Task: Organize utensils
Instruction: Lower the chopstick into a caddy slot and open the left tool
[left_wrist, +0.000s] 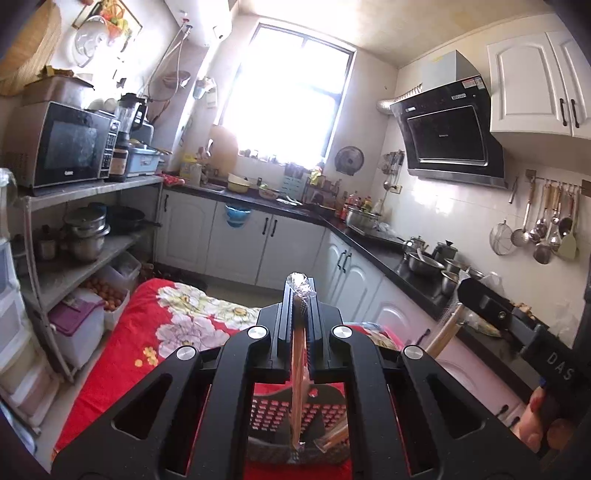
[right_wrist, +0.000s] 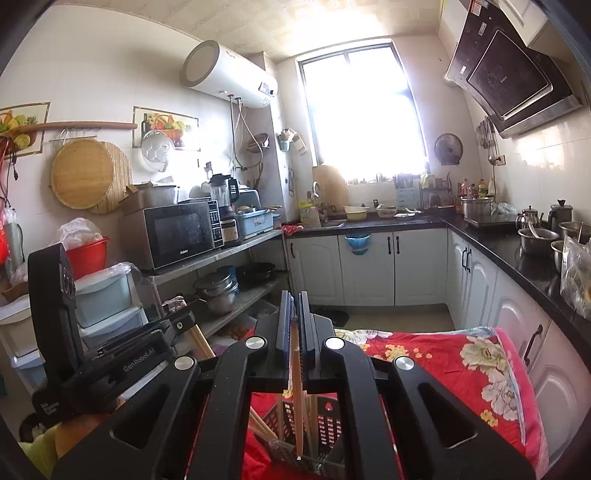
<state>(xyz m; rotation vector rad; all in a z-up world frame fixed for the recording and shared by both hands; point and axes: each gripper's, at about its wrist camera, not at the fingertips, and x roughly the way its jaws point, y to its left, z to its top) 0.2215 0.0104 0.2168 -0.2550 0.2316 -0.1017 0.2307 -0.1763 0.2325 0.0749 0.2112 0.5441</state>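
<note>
In the left wrist view my left gripper (left_wrist: 301, 291) is shut on a wooden chopstick (left_wrist: 296, 369) whose top is wrapped in clear plastic. The stick hangs down over a black perforated utensil holder (left_wrist: 273, 413). My right gripper (right_wrist: 294, 299) is shut on another wooden chopstick (right_wrist: 296, 387), whose lower end reaches into the same holder (right_wrist: 328, 421) among several other chopsticks (right_wrist: 262, 424). Each gripper also shows in the other's view: the right one (left_wrist: 480, 299) at the right, the left one (right_wrist: 177, 325) at the left, both with wooden sticks hanging from them.
The holder stands on a red floral cloth (left_wrist: 147, 332) over a low surface. A metal shelf with a microwave (left_wrist: 62, 147) and pots lines the left. A black counter (left_wrist: 388, 254) with steel pots runs along the right, white cabinets below. A hand (left_wrist: 535, 417) holds the right gripper.
</note>
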